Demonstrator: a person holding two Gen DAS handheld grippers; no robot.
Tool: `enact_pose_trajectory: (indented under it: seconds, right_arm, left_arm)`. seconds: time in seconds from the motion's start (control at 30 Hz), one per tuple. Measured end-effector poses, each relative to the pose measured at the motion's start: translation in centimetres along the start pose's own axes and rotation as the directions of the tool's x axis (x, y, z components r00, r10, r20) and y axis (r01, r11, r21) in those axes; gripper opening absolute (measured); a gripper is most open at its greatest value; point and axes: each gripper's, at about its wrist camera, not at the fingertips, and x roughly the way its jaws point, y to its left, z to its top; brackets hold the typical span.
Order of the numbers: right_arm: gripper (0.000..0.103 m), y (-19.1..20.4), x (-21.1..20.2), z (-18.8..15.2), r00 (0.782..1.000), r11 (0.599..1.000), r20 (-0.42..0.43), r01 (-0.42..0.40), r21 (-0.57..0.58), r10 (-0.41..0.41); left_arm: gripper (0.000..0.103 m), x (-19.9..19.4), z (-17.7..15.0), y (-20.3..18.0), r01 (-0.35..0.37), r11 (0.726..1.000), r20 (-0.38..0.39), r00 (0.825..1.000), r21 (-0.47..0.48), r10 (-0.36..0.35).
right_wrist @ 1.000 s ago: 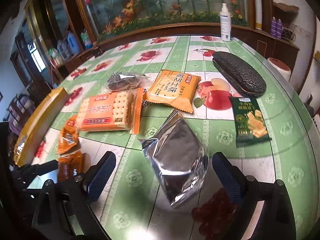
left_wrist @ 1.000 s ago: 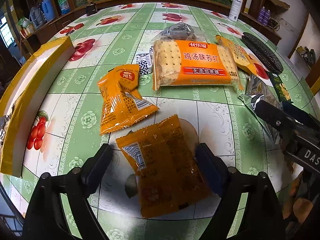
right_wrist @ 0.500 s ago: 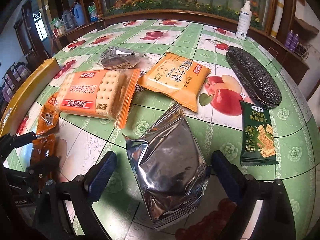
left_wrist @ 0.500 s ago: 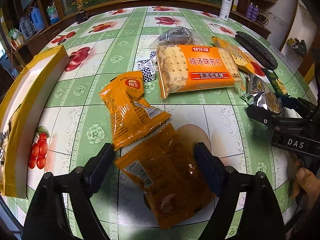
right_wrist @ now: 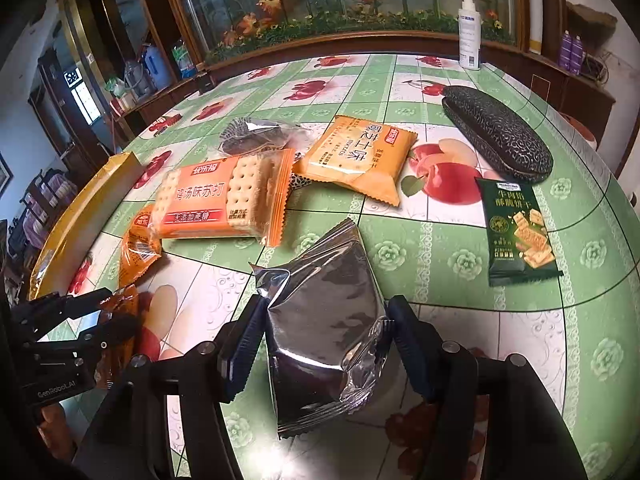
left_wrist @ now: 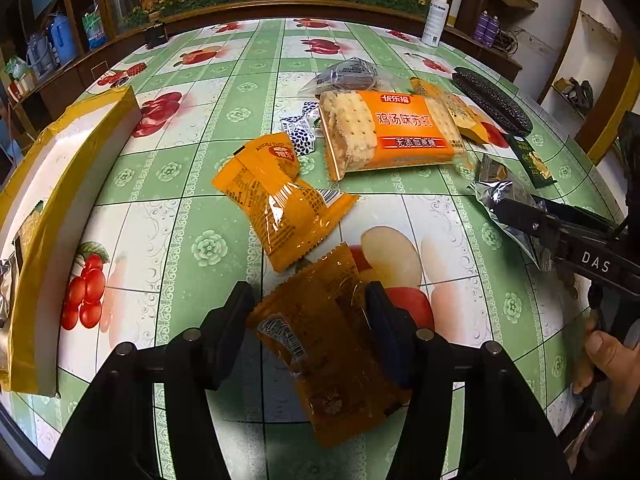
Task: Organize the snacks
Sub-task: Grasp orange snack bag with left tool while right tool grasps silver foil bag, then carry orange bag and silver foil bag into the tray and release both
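My left gripper (left_wrist: 310,320) is shut on a dark orange snack packet (left_wrist: 328,344), its pads pressing both sides. A second orange packet (left_wrist: 280,204) lies just beyond it. My right gripper (right_wrist: 324,344) is shut on a crinkled silver foil packet (right_wrist: 324,320). Further off lie a large orange cracker pack (right_wrist: 224,200), a yellow-orange biscuit pack (right_wrist: 356,156), a dark green biscuit packet (right_wrist: 516,228), a clear-wrapped dark snack (right_wrist: 256,136) and small blue-white candies (left_wrist: 300,132). A yellow-edged box (left_wrist: 52,184) stands at the left.
A black glasses case (right_wrist: 496,132) lies at the far right and a white spray bottle (right_wrist: 469,32) stands at the back edge. The green fruit-patterned tablecloth (left_wrist: 192,160) covers the table. A wooden ledge with flowers runs behind.
Both grippers closed from wide open: the left onto the dark orange packet, the right onto the silver packet, which now bulges and crinkles between the pads.
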Motion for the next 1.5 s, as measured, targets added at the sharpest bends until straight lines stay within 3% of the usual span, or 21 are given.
enact_pose_trajectory:
  seconds: [0.17, 0.47, 0.87, 1.5]
  right_arm:
    - [0.064, 0.0, -1.0, -0.4, 0.998, 0.998, 0.021, -0.053, 0.039, 0.052]
    - [0.064, 2.7, -2.9, 0.1, 0.992, 0.994, 0.06, -0.108, 0.016, 0.107]
    - [0.064, 9.1, -2.6, 1.3, 0.978, 0.978, 0.053, -0.197, -0.074, 0.201]
    - [0.064, 22.9, 0.3, 4.1, 0.917, 0.894, -0.022, -0.392, -0.218, 0.397]
  left_arm:
    - [0.056, -0.9, -0.7, 1.1, 0.024, 0.999, 0.003, 1.0, -0.029, -0.024]
    - [0.056, -3.9, -0.8, 2.6, -0.062, 0.998, 0.096, 0.993, -0.024, 0.064]
    - [0.056, -5.6, -1.2, 7.4, -0.133, 0.985, 0.137, 0.98, -0.114, 0.148]
    - [0.056, -7.8, -1.9, 17.1, -0.202, 0.932, 0.167, 0.951, -0.302, 0.26]
